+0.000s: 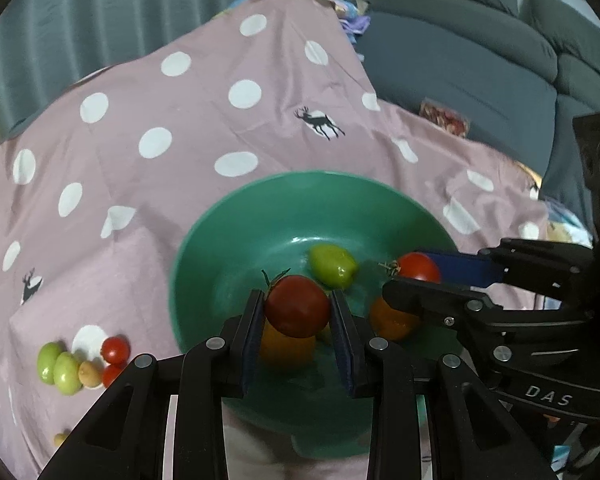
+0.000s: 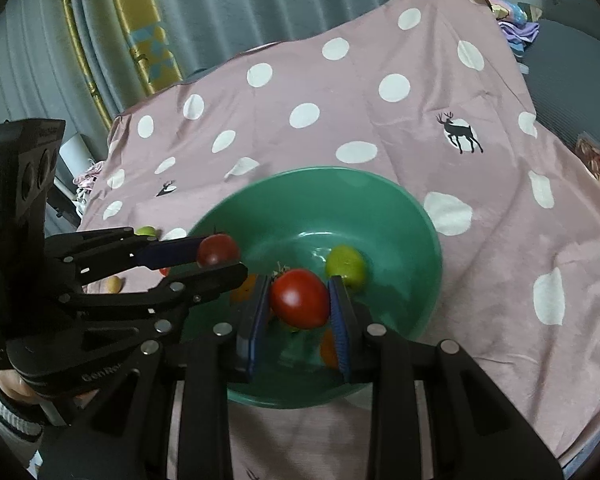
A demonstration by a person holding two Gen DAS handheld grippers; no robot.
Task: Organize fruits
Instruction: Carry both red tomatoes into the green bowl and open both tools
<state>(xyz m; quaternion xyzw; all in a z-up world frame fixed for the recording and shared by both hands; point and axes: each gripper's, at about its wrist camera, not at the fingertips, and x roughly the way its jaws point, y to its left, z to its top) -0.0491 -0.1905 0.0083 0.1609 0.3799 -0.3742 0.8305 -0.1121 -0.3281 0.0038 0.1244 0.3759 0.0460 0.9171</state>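
- Pink polka-dot cloth (image 1: 188, 128) covers the worktop; deer motifs are printed on it. A grey sofa (image 1: 480, 52) stands beyond its far edge.
- Green bowl (image 1: 236, 216) sits on the cloth, near centre in both wrist views.
- Left hand-held gripper (image 1: 298, 310) is over the bowl, its blue pads closed against a dark red tomato (image 1: 298, 306), which is held clear of the bowl floor.
- Right hand-held gripper (image 2: 300, 300) is also over the bowl, just beside the left one, clamped on a brighter red tomato (image 2: 300, 298).
- Bowl contents: one green fruit (image 1: 334, 266) lying toward the far side, and orange fruits (image 1: 392, 320) beneath the two grippers; their count cannot be told.
- Loose fruits on the cloth, left of the bowl: two green fruits (image 1: 58, 366), a small tan one (image 1: 89, 374) and two small red tomatoes (image 1: 115, 350), clustered and touching.
- One further small yellowish fruit (image 1: 61, 438) lies apart, nearer the cloth's front edge.
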